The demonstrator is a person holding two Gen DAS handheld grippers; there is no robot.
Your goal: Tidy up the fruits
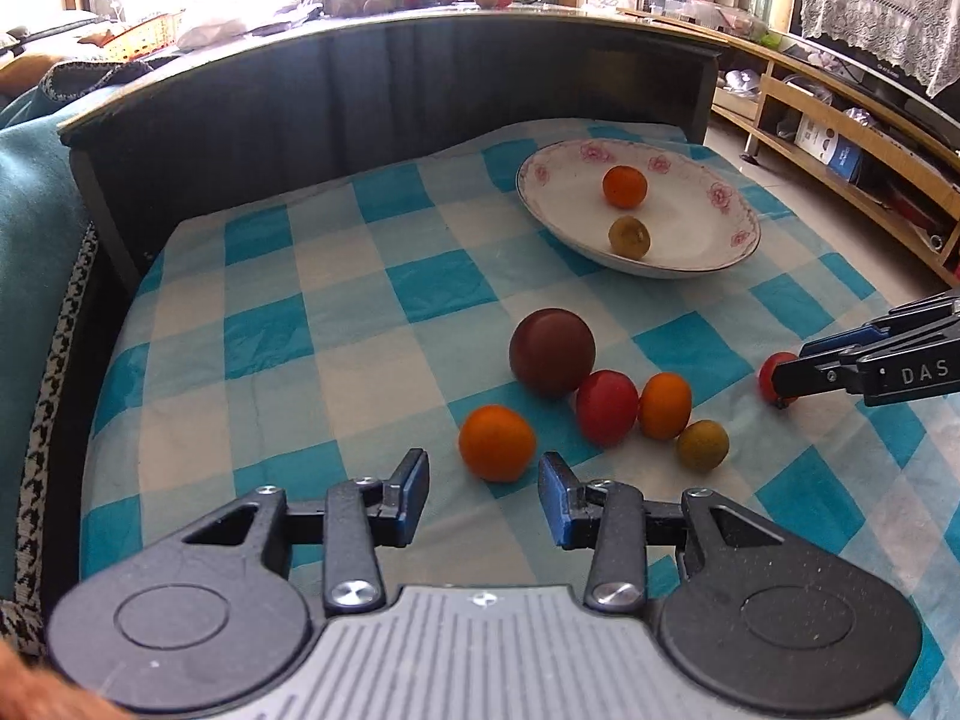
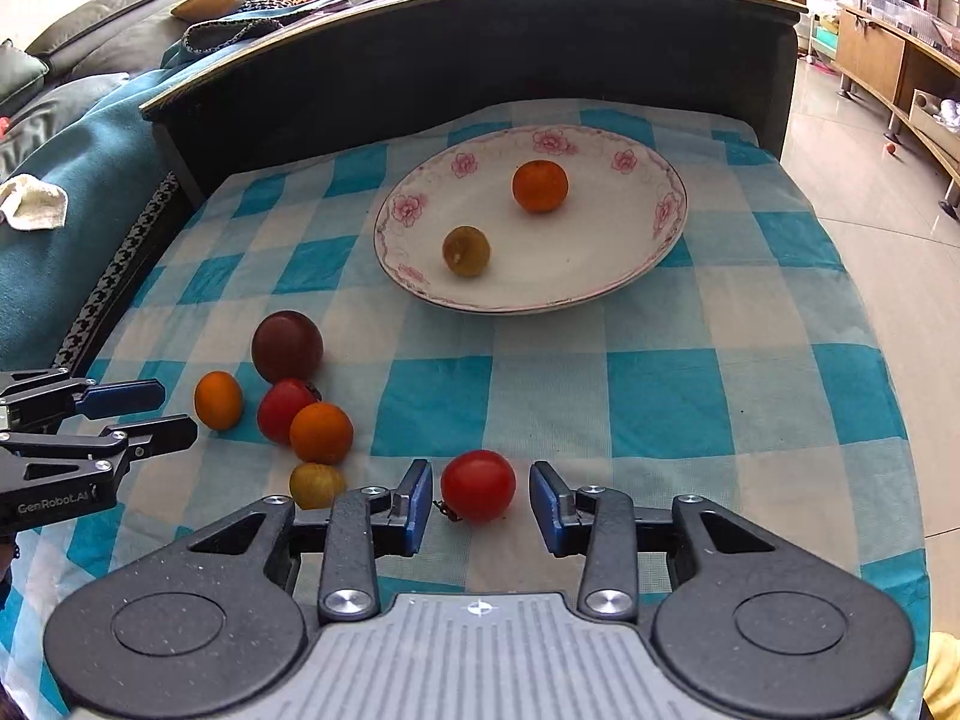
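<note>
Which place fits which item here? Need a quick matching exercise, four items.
Items
1. yellow-green round fruit
2. lone red tomato
3. large dark maroon round fruit
4. small orange citrus fruit

Places
A. between the right gripper's open jaws
B. on the white floral-rimmed plate
C. just ahead of the left gripper
D. far end of the fruit cluster on the blue checked cloth

Pairs: 1-B, 2-A, 3-D, 4-C

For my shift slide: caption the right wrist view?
Open right tool straddles a red tomato on checked cloth, plate beyond.
</note>
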